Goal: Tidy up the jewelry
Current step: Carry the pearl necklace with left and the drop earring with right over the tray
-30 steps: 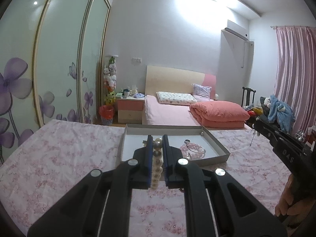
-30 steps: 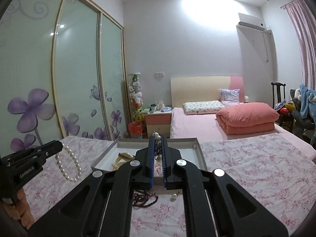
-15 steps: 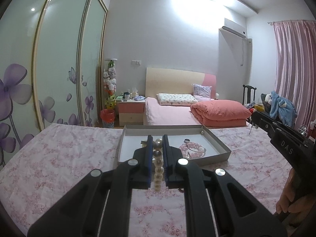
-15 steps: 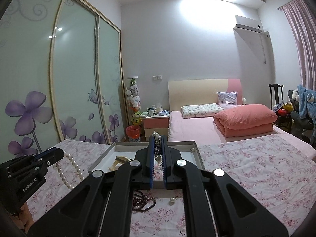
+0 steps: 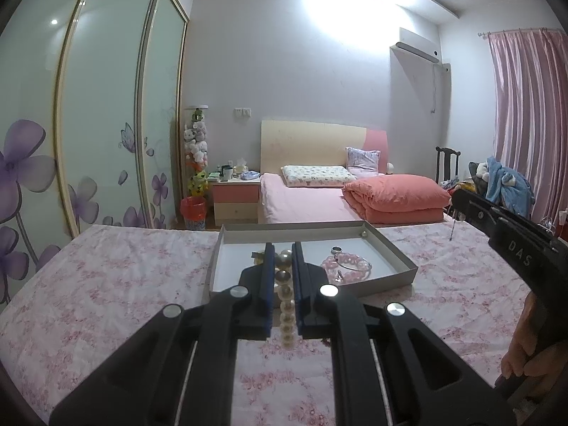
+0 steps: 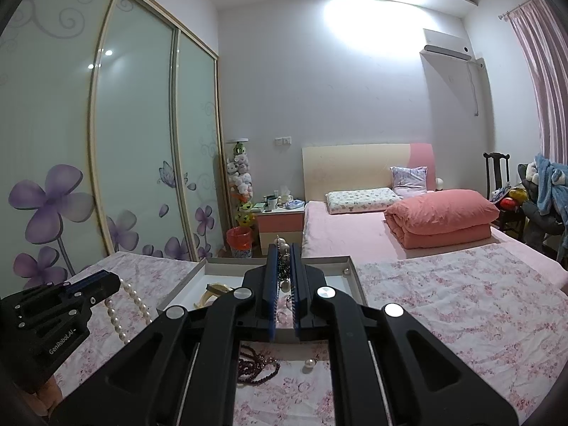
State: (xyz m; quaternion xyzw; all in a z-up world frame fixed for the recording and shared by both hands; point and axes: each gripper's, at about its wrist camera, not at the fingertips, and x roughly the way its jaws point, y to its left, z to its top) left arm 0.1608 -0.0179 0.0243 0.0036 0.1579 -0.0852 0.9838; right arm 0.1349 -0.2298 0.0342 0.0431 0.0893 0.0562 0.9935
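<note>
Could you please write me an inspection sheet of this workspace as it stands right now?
Surface: floral pink cloth, wrinkled, bearing an open grey tray.
Job's things: pearl strand hanging from the left gripper; a dark beaded chain in the right gripper; pink bead bracelet and ring in the tray; dark red beads and a loose pearl on the cloth in front of the tray.
Clutter: nothing seen.
Grippers: left gripper fingers shut on the pearl strand; right gripper fingers shut on the chain.
Cables: nothing seen.
Surroundings: bed with folded pink duvet, nightstand, floral wardrobe doors, pink curtain.
</note>
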